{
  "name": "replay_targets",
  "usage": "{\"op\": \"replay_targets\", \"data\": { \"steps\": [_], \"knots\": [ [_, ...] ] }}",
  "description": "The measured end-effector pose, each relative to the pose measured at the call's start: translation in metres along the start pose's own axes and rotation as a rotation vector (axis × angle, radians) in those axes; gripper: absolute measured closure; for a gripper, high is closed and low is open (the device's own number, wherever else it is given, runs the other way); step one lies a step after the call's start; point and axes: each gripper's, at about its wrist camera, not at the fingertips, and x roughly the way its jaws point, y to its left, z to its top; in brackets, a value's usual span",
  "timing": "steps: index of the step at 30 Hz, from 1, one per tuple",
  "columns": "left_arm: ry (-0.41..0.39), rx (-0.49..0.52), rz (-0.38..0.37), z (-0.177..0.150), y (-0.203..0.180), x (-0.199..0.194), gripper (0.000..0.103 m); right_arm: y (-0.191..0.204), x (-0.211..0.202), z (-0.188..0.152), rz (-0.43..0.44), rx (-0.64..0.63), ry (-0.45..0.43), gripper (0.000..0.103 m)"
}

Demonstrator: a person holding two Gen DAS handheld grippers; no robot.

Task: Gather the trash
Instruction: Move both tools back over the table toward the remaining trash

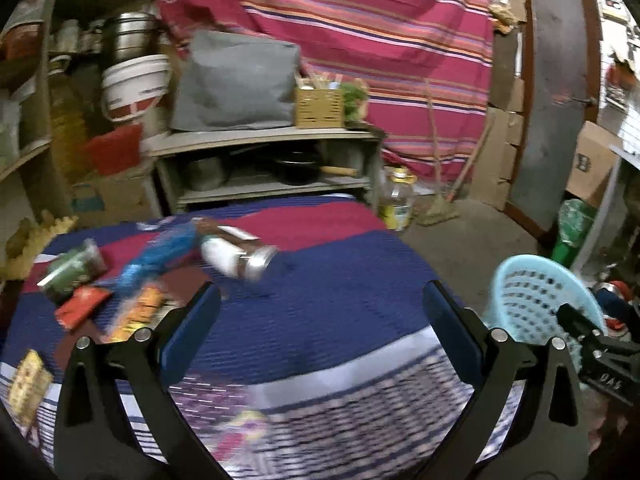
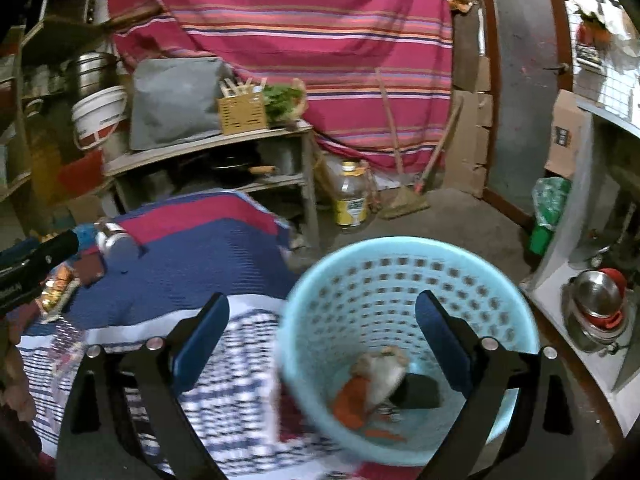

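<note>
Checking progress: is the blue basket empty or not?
Not empty. The right wrist view shows the basket holding crumpled paper, orange scraps and something dark.

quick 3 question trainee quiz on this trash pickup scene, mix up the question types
1. True or false: the right claw grips a wrapper.
2. What already lies in the blue basket? A) nothing B) crumpled trash C) a steel pot
3. Fill in: the white bottle lies on the striped ____.

Key:
1. False; both the right and the left claw are open and empty.
2. B, the crumpled trash.
3. cloth
</note>
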Motion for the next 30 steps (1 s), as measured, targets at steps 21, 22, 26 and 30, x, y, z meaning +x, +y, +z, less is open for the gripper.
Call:
{"op": "replay_targets", "data": {
  "steps": [21, 22, 26, 30],
  "knots": [
    [0.121, -0.094, 0.29, -0.039, 0.213, 0.022, 0.006, 0.196, 0.04, 0.006, 0.231, -0.156, 0.02, 0.01],
    [0.128, -0.101, 0.294, -0.042, 0.219, 0.023, 0.006, 0.201, 0.042, 0.006, 0.233, -0.16, 0.02, 0.01],
    [0.175, -0.133, 0.307, -0.055, 0.242, 0.034, 0.006, 0.222, 0.051, 0.002, 0.249, -0.192, 0.021, 0.01],
    [0.223, -0.13, 0.305, -0.066, 0.251, 0.047, 0.006, 0.224, 0.063, -0.009, 0.229, -0.224, 0.057, 0.01]
  ]
}}
